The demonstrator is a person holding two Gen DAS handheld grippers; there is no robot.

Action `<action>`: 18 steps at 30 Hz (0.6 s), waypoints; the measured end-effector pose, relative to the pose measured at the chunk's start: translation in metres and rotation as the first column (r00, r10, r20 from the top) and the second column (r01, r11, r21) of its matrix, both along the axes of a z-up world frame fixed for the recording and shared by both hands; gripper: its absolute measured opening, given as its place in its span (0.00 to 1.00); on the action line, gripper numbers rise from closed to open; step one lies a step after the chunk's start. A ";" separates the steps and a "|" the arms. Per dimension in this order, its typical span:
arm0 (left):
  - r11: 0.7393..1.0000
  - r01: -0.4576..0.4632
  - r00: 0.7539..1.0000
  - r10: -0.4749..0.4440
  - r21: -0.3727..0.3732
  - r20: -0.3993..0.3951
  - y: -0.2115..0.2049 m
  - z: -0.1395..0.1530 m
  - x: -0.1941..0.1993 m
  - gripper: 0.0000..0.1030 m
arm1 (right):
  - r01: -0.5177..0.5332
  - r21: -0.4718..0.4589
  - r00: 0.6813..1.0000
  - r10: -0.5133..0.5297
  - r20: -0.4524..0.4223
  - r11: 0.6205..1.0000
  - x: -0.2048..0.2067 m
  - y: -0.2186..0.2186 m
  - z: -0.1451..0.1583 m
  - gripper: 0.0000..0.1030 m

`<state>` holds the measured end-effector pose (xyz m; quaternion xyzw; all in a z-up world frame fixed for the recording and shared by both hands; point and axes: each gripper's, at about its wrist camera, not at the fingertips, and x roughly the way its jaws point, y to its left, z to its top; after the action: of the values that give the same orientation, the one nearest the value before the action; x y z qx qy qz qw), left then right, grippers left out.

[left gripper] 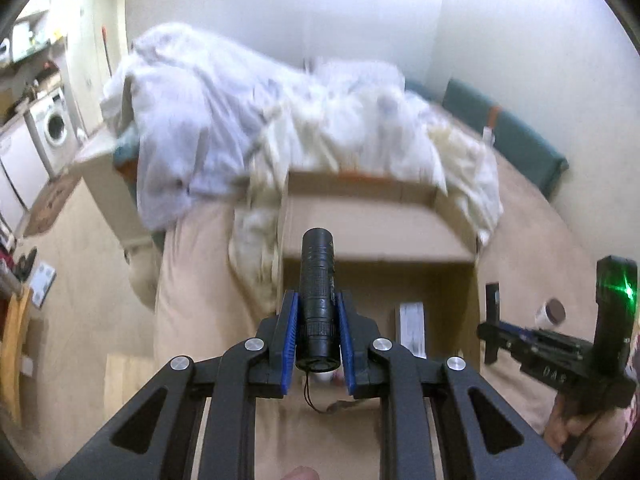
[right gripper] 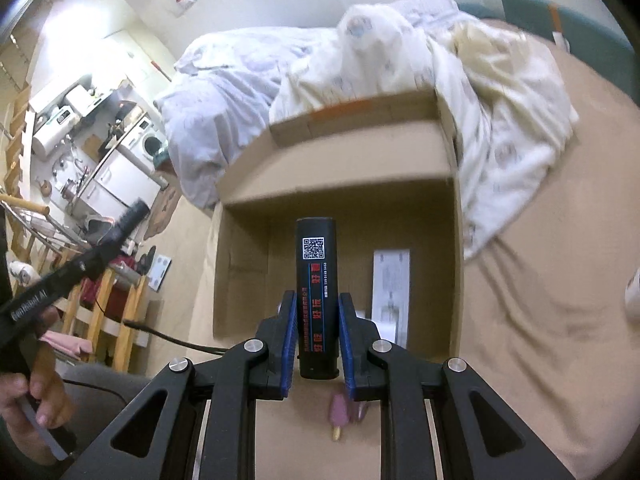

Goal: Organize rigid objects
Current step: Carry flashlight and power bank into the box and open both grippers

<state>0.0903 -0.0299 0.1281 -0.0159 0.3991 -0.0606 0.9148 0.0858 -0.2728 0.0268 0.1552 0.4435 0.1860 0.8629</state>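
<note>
Left tool (left gripper: 318,336) clamped on black flashlight (left gripper: 318,300), right tool (right gripper: 318,336) clamped on black QR-labelled cylinder (right gripper: 316,296), both held out over open cardboard box (right gripper: 340,152) on bed ahead

Black flashlight (left gripper: 318,300), brown cardboard box (right gripper: 344,152), beige sheet (right gripper: 540,320).

Two grippers are in use: the left gripper (left gripper: 318,334) carries one black flashlight (left gripper: 319,300), and the right gripper (right gripper: 318,338) carries one black cylinder with a QR label (right gripper: 316,296). One open cardboard box (right gripper: 456,240) sits on the bed, with one white flat pack (right gripper: 390,288) inside near its right wall. One small jar with a dark lid (left gripper: 551,313) lies beyond the box's right edge. One pink ice-lolly toy (right gripper: 338,416) lies at the bed's near edge.
</note>
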 end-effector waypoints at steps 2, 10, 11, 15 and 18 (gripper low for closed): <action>1.000 0.003 1.000 -0.003 0.011 0.012 -0.007 -0.002 0.015 0.17 | 0.003 -0.011 1.000 -0.003 0.023 1.000 0.009 0.001 0.006 0.20; 0.996 0.037 0.995 -0.029 0.081 -0.094 -0.032 -0.081 0.048 0.17 | 0.013 -0.030 0.997 -0.015 -0.075 0.999 0.035 0.002 -0.039 0.20; 0.994 0.048 0.993 -0.037 0.101 -0.114 -0.036 -0.097 0.050 0.17 | 0.009 -0.039 0.995 -0.013 -0.097 0.999 0.037 0.003 -0.047 0.20; 0.985 0.086 0.983 -0.059 0.153 -0.174 -0.046 -0.143 0.054 0.17 | -0.007 -0.089 0.987 -0.008 -0.160 0.996 0.043 0.011 -0.074 0.20; 0.978 0.102 0.978 -0.065 0.182 -0.197 -0.050 -0.163 0.056 0.17 | -0.013 -0.085 0.981 -0.004 -0.196 0.996 0.046 0.015 -0.089 0.20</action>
<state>0.1458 -0.0795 -0.0346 0.0832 0.4890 -0.0588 0.8663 0.1317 -0.2579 -0.0619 0.1343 0.5344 0.1526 0.8204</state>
